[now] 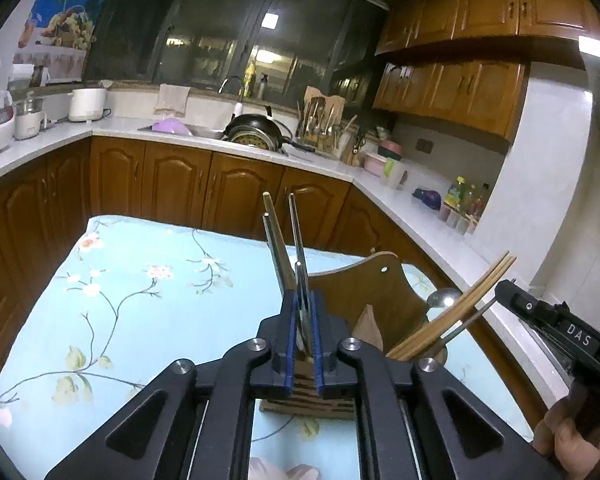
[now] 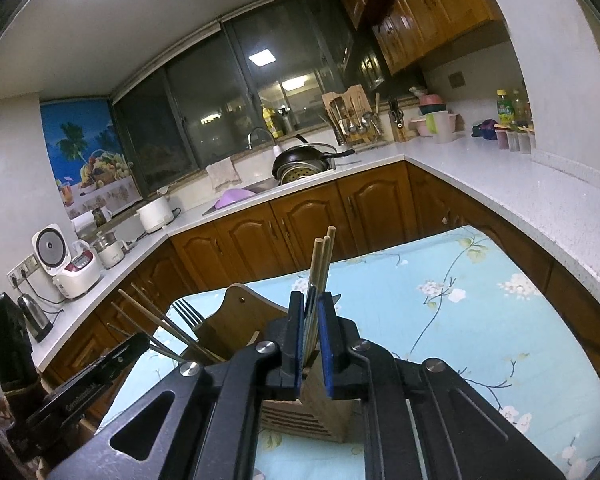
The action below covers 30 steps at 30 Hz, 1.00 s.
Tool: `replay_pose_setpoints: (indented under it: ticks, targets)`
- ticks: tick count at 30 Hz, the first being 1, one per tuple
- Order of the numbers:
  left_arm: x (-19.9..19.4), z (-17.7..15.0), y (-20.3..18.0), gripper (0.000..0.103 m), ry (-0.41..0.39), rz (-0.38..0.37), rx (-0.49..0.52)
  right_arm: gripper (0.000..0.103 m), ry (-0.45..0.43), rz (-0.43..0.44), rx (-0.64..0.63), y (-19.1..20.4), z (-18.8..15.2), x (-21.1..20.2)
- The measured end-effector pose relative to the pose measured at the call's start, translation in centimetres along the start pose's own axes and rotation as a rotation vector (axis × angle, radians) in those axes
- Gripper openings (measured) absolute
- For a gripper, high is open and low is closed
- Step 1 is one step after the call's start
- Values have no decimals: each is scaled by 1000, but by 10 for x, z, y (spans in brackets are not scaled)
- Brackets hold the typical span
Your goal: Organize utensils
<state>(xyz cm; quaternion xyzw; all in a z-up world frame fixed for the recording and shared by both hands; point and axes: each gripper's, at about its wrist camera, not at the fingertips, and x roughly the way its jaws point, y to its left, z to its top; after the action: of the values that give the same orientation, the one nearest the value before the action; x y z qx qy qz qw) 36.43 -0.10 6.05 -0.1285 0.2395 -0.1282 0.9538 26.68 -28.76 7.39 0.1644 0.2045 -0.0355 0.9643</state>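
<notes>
Right now your left gripper pinches a bundle of metal and wooden sticks (chopsticks, seemingly); your right gripper clamps wooden chopsticks. Both bundles stand in the wooden holder on the flowered tablecloth.

Utensil holder base behind left claw

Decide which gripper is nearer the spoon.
Right. The spoon stands close by the right gripper; the left gripper is farther off, at the other side of the wooden holder.
</notes>
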Motion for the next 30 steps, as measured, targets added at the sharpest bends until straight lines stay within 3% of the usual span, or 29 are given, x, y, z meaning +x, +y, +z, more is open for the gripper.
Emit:
replay_pose_setpoints:
  ticks: [1,2,3,5,8,11,14,21,30]
  targets:
    - [-2,1,-1,14,3,-2,-2,13,3,2,5,-1,0,0]
    - [0,1,-2,21,-3,0,-3,21,4,3,15,-2,0,-2]
    - [-6,1,-1,24,-11,6,-7,37,2,9,21,-2,-1,-3]
    - [-11,0,-2,38,-19,15,-14,53,-12,20,41,-4,-3,-12]
    - [-30,-8,-1,44,-30,15,-36,55,-28,24,58,-6,-7,-24]
    - [-49,-24,2,63,-41,37,-61,71,-25,35,72,-8,-18,-37]
    - [-67,-41,7,74,-30,65,-77,80,-21,40,76,-11,-32,-47]
    - [-109,-72,17,78,16,90,-136,90,1,49,67,-14,-65,-71]
    - [-157,-96,7,78,30,176,-109,95,42,32,-11,-7,-109,-105]
